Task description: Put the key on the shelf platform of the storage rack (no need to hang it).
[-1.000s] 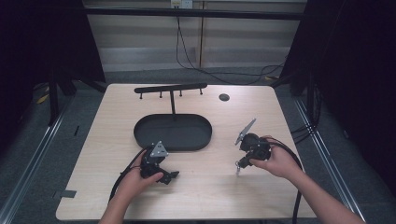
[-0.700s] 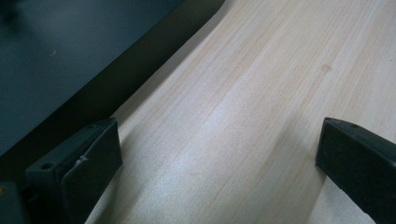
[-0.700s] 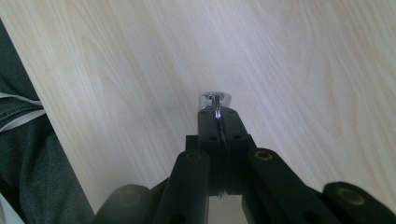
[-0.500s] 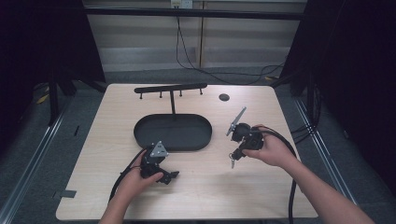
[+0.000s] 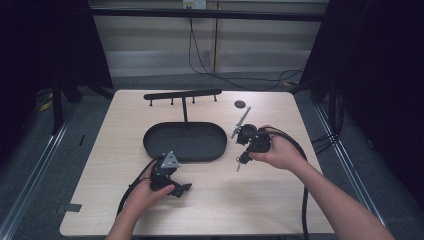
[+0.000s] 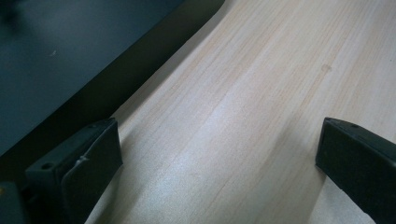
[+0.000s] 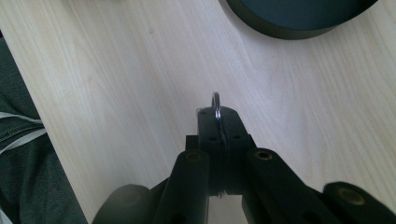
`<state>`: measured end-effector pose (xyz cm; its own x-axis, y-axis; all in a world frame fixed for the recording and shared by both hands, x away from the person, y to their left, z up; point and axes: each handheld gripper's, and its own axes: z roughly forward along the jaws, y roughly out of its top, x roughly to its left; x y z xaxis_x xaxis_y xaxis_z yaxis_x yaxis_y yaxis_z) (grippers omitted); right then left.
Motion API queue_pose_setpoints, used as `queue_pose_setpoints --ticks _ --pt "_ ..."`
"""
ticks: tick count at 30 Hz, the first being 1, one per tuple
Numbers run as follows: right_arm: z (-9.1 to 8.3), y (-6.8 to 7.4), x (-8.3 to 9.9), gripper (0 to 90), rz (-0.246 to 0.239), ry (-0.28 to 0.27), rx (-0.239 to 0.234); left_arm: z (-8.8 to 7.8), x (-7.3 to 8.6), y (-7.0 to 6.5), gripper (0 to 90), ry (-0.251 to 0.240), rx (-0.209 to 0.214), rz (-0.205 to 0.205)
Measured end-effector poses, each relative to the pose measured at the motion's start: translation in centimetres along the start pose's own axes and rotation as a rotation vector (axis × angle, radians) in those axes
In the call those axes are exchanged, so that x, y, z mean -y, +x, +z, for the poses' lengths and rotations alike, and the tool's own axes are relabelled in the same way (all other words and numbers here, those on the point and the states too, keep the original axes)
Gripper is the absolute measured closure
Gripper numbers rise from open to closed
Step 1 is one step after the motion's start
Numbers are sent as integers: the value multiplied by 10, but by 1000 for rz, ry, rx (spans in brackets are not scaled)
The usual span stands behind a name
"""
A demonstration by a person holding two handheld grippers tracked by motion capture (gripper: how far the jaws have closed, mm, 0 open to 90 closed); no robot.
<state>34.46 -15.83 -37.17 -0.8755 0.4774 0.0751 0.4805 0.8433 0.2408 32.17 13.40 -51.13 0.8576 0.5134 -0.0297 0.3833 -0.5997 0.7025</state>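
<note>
My right gripper [image 7: 218,116] is shut on a small silver metal ring [image 7: 215,103], which stands edge-on above the jaw tips, over bare wood. In the high view the right gripper [image 5: 241,161] hangs just right of the black oval tray [image 5: 150,142], tips pointing down toward the table. The left gripper [image 5: 184,189] rests low on the table in front of the tray. Its jaws stand wide apart in the left gripper view [image 6: 219,158], with only wood between them. The tray's edge [image 6: 121,70] lies close on that view's left.
A black T-shaped rack with small pegs [image 5: 182,94] rises behind the tray. A small dark disc [image 5: 240,104] lies at the table's back right. The tray's rim [image 7: 280,28] shows at the top of the right gripper view. Cables trail from both grippers toward the front edge.
My right hand has lifted and moved left and away from the person, closer to the tray's right end, still holding the ring. The left hand has stayed where it was.
</note>
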Motion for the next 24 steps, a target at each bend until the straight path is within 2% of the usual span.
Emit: queue_pose_setpoints --ticks 6,24 --pt "0 -2 -8 896 -17 -6 3 0 0 0 0 0 0 -1" --pt "-5 -5 -33 896 -18 -12 16 0 0 0 0 -1 -3 3"
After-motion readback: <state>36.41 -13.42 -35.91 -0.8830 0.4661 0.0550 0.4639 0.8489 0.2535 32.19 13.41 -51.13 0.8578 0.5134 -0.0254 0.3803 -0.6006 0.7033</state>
